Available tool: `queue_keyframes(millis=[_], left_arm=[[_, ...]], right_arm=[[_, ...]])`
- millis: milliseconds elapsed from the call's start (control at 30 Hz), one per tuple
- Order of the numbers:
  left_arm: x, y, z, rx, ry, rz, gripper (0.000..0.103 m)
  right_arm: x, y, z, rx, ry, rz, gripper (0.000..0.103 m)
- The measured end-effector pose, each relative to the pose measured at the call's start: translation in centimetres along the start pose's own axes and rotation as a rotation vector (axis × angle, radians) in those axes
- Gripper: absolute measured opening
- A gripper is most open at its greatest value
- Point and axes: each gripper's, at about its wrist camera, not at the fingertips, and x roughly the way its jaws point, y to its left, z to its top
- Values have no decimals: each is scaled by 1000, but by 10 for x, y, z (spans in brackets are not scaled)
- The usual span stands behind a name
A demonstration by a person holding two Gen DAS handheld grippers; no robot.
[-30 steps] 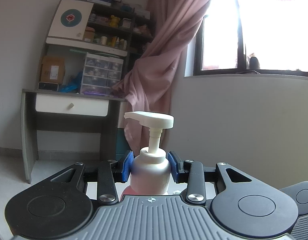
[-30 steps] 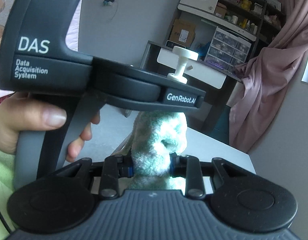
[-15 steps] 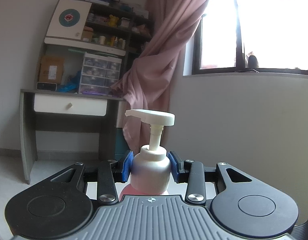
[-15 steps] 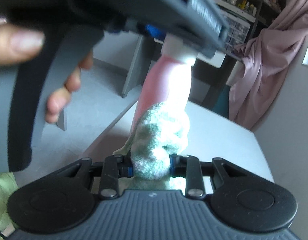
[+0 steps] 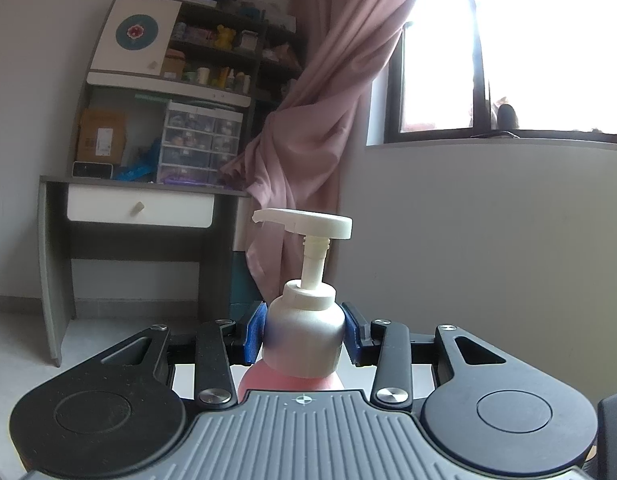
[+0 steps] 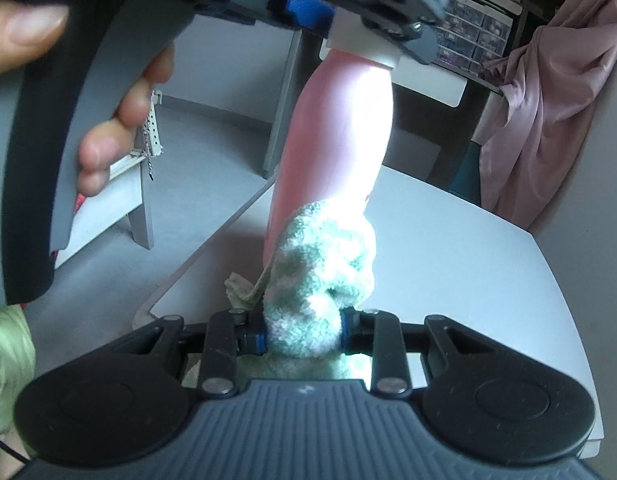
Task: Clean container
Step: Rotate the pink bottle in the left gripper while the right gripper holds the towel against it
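Two grippers are sharing this job. The left gripper (image 5: 304,336) is clasping the pump bottle (image 5: 304,340) by its white collar, just under the pump head (image 5: 304,224); its jaws are opening a little at this moment, though the blue pads (image 5: 255,332) are still sitting against the collar on both sides. From the right wrist view the bottle's pink body (image 6: 340,136) is hanging upright from that gripper (image 6: 348,20), long axis running top to bottom, above the near left corner of the white table (image 6: 468,248); whether its base is resting on the surface is hidden behind the cloth.

The right gripper (image 6: 302,336) is pinching a bunched mint-green terry cloth (image 6: 320,280) tightly between narrow jaws, and the free end of the wad is reaching forward and up to the bottle's lower body, apparently pressing against it.

The relation that matters: the bottle is lying straight ahead of and above the cloth, with its length rising away from the wad toward the left gripper. Judging from that, the wipe is probably working along the bottle's side, so any coming stroke would need to follow the vertical axis while the cloth is staying against the plastic. The right hand is the one nearer the unwiped body; the person's left hand (image 6: 120,92) is only steadying. With the collar grip loosening, a firm push from the cloth could swing or slip the bottle
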Motion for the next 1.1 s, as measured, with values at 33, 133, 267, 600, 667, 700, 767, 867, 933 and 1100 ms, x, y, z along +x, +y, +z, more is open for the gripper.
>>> queue_keyframes(millis=[33, 133, 267, 600, 667, 700, 767, 867, 933, 1100], left_arm=[[0, 0, 0, 4, 0, 0, 42], [-1, -1, -1, 22, -3, -2, 43], [-1, 4, -3, 10, -16, -27, 50], [-18, 11, -12, 162, -115, -168, 101], [-20, 18, -17, 195, -104, -232, 101], [-20, 23, -21, 229, -97, -272, 101], [-22, 34, -29, 284, -96, -336, 101], [-20, 53, -36, 277, -123, -411, 102], [-12, 66, -33, 195, -118, -484, 102], [9, 89, -30, 44, -99, -627, 102]], right_arm=[[-3, -3, -1, 8, -10, 14, 31], [-14, -15, -6, 44, -38, 42, 31], [-20, -28, -13, 89, -31, 35, 31], [-31, -40, -29, 121, -37, 51, 31], [-32, -42, -31, 125, -38, 59, 31], [-33, -43, -32, 127, -38, 63, 31], [-33, -46, -34, 138, -37, 70, 31], [-35, -46, -37, 153, -36, 81, 31], [-33, -48, -37, 158, -33, 87, 31], [-31, -50, -35, 165, -31, 86, 31]])
